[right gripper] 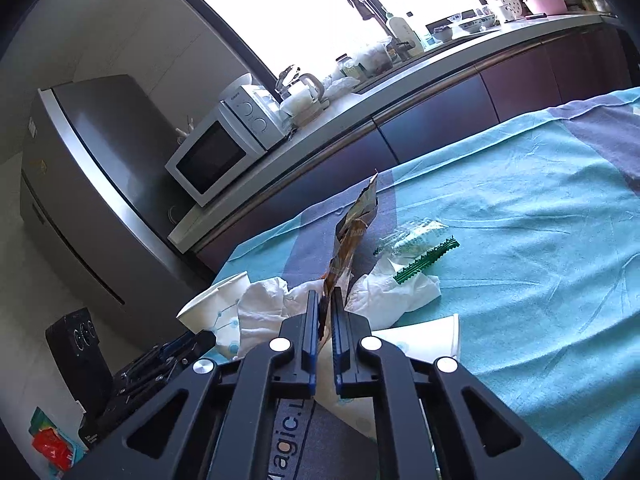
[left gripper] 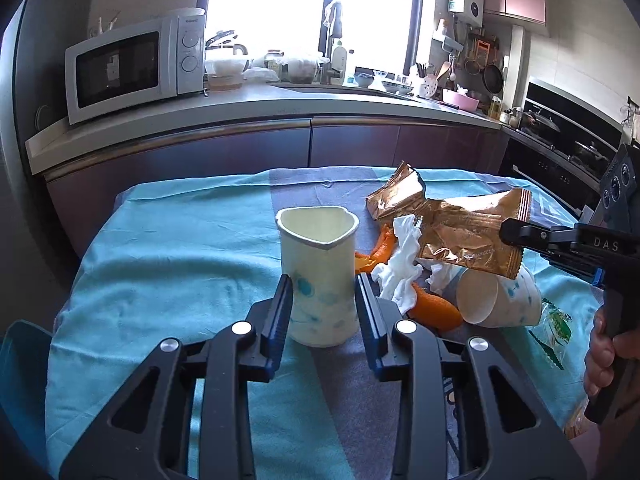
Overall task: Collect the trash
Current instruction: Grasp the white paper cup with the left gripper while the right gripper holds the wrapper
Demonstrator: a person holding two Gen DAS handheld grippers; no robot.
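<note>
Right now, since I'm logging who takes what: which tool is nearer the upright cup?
Left. The left tool grips the upright cup between its fingers; the right tool is off to its right, clamped on the wrapper.

Paper cups (left gripper: 318,276): I count two
Copper wrappers (left gripper: 470,236): two
Green-edged wrapper (right gripper: 426,258): one
Orange peels (left gripper: 434,306): several
Tissues (left gripper: 402,272): crumpled, count unclear
</note>
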